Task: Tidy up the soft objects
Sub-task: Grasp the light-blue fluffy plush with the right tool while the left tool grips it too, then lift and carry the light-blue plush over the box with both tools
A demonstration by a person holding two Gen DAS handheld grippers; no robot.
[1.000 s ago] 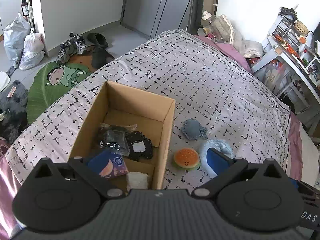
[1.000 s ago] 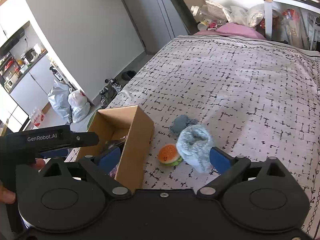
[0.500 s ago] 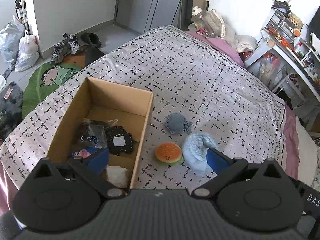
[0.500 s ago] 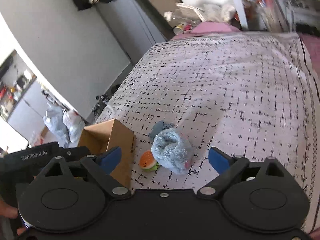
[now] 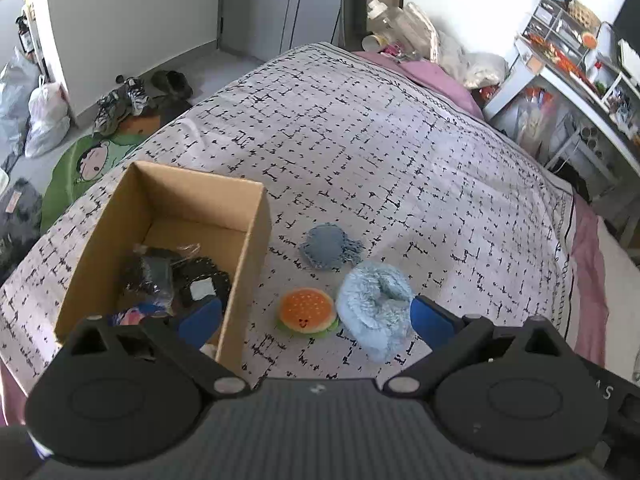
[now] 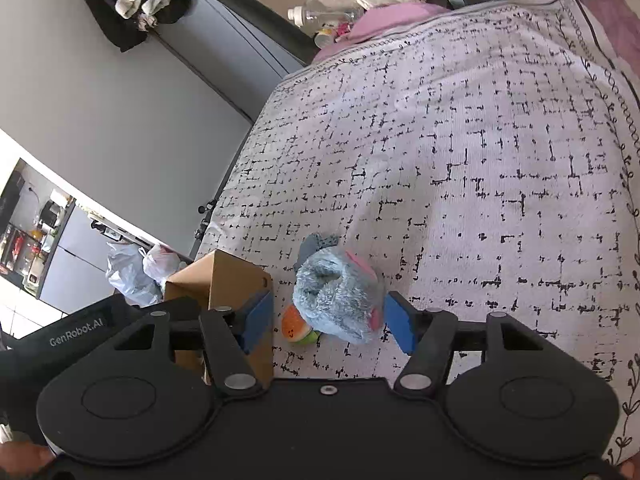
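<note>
- The lettering "GenRobot.AI" was read in white on the black body of the left tongs (image 6: pixel 76 330), seen at the lower left of the right wrist view; in the left wrist view only a partial "AS" was made out at the right edge
- A drawn smiling face was seen on the hamburger plush (image 5: pixel 307 311); the white label on a dark item in the cardboard box (image 5: pixel 160 240) could not be read
- The left tongs (image 5: pixel 316 318) were spread wide and held nothing; one blue pad (image 5: pixel 200 320) was seen over the near end of the box, the other (image 5: pixel 430 316) just beside the fluffy blue slipper (image 5: pixel 374 302)
- The right tongs (image 6: pixel 326 322) were also spread, with the slipper (image 6: pixel 334 298) framed between the pads; contact could not be told
- The slipper, the hamburger plush (image 6: pixel 298 328) and a blue crocheted toy (image 5: pixel 328 246) lay together on the patterned bed cover (image 5: pixel 380 152), just right of the box
- Several dark wrapped items were seen inside the box
</note>
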